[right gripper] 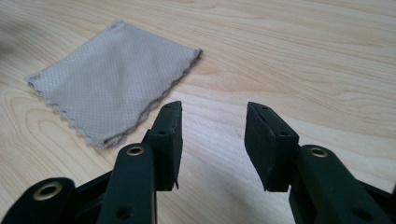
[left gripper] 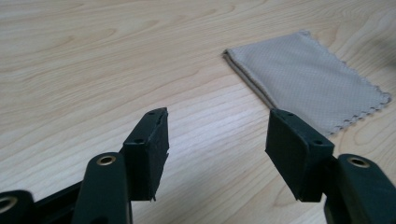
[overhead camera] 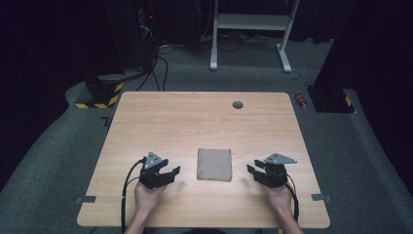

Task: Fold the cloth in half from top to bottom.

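Currently my left gripper and right gripper flank the folded cloth at nine and three o'clock, both gaping empty; take opposite edges squarely

A folded beige-grey cloth with zigzag-cut edges lay flat on the near half of the wooden table.

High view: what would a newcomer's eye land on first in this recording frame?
A folded beige cloth with a scalloped edge lies flat near the front middle of the light wooden table. Flanking it, apart from it, are the black left gripper and the black right gripper, each held in a hand, jaws open and empty, pointing inward toward the cloth.
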